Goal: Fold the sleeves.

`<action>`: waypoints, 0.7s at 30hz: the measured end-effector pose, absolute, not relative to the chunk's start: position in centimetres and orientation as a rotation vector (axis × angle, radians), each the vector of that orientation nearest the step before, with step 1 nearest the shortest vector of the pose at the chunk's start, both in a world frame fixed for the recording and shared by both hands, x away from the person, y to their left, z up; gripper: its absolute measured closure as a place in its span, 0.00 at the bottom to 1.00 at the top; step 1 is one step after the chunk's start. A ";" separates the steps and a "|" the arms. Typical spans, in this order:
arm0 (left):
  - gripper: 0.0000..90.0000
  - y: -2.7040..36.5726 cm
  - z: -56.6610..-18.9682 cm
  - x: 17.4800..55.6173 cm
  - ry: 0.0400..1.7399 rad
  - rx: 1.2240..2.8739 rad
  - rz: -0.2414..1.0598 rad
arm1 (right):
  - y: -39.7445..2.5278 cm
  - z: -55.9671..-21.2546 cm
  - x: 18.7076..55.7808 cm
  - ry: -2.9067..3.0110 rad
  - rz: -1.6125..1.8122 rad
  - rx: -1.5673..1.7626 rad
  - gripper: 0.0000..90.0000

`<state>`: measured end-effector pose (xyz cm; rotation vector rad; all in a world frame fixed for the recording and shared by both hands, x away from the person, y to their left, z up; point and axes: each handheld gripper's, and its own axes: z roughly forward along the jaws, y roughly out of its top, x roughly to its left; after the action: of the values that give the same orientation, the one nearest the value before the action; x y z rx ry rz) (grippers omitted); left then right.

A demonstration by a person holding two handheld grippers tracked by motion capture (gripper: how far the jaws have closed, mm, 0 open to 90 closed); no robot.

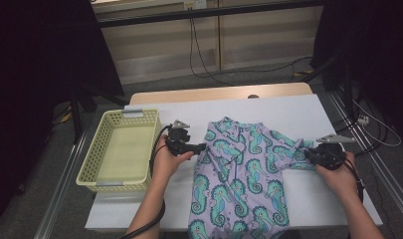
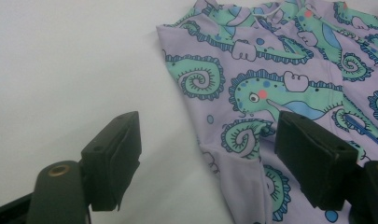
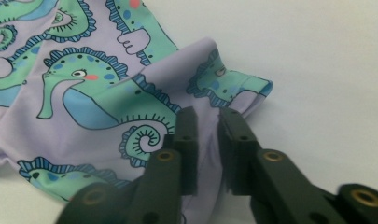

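A: Seahorse-print garment [image 1: 241, 172] flat on the white table cover [image 1: 288, 107], just right of the yellow basket [image 1: 120, 149]. Folding barely begun.

B: Right gripper [image 3: 206, 122] clamped on the sleeve; left gripper [image 2: 207, 140] spread wide over the garment's edge. Basket seen from above only.

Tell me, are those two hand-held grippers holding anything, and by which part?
The right hand-held gripper pinches the seahorse garment by the lower edge of its sleeve. The left hand-held gripper is open, straddling the garment's edge, holding nothing.
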<state>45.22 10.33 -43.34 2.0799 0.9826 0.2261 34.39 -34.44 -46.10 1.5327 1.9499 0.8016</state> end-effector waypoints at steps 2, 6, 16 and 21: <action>0.26 10.4 -43.4 45.3 0.983 2.086 0.234 | -34.5 -46.1 34.5 1.953 0.795 1.523 0.96; 0.26 10.3 -43.4 45.2 0.982 2.089 0.233 | -34.9 -45.8 34.2 1.942 0.818 1.510 0.98; 0.26 10.5 -42.9 45.2 0.980 2.077 0.235 | -35.1 -44.2 33.1 1.915 0.911 1.457 0.98; 0.26 10.5 -42.9 45.1 0.979 2.080 0.234 | -34.8 -43.2 32.9 1.895 0.953 1.432 0.98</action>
<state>45.12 10.49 -42.92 2.0804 0.9791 0.2338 32.86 -34.79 -43.21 1.4318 1.8953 0.9525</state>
